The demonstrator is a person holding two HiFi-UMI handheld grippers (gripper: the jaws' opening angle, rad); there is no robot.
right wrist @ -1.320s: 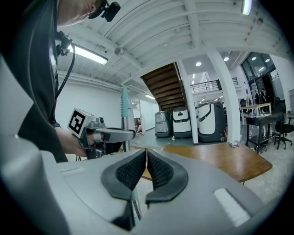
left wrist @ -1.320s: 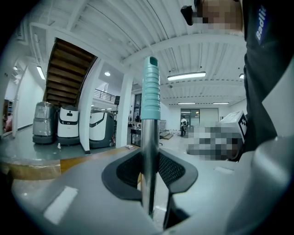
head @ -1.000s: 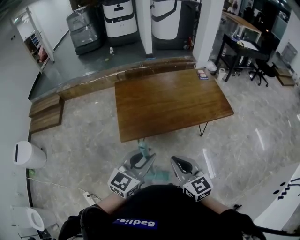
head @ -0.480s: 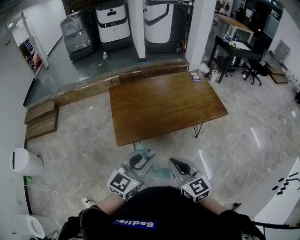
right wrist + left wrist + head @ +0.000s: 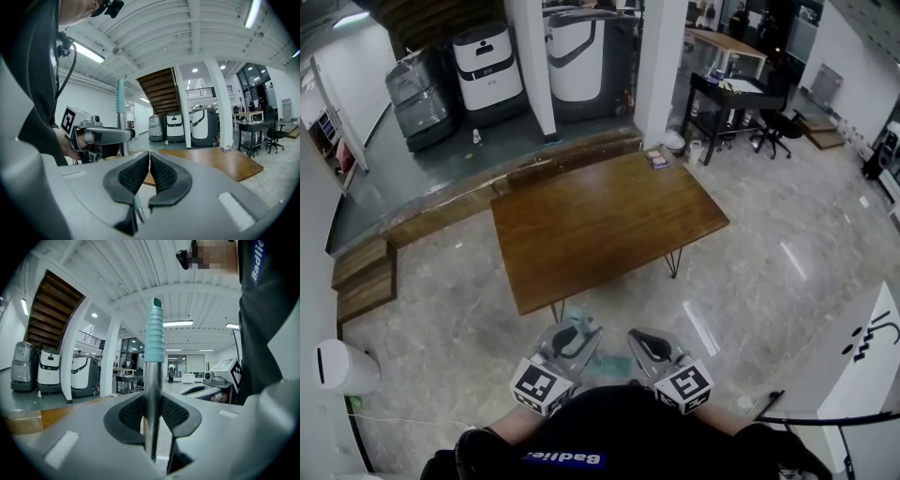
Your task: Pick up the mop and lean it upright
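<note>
Holding the mop (image 5: 153,333) upright already, so I'd say the pickup is done and only the leaning is left. Left tongs (image 5: 153,405) are clamped on its metal shaft, with the teal grip sticking up above them. Right tongs (image 5: 149,161) sit just beside, closed on nothing. Next it probably needs carrying to something solid, maybe the wooden worktop (image 5: 600,225) straight ahead of the tongs. Glossy stone floor (image 5: 750,281) below, and a big open workshop with machines (image 5: 483,61) and a white column (image 5: 664,75) beyond.

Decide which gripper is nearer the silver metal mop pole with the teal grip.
Left. The left gripper clamps the silver metal mop pole; the right gripper sits off to its right.
</note>
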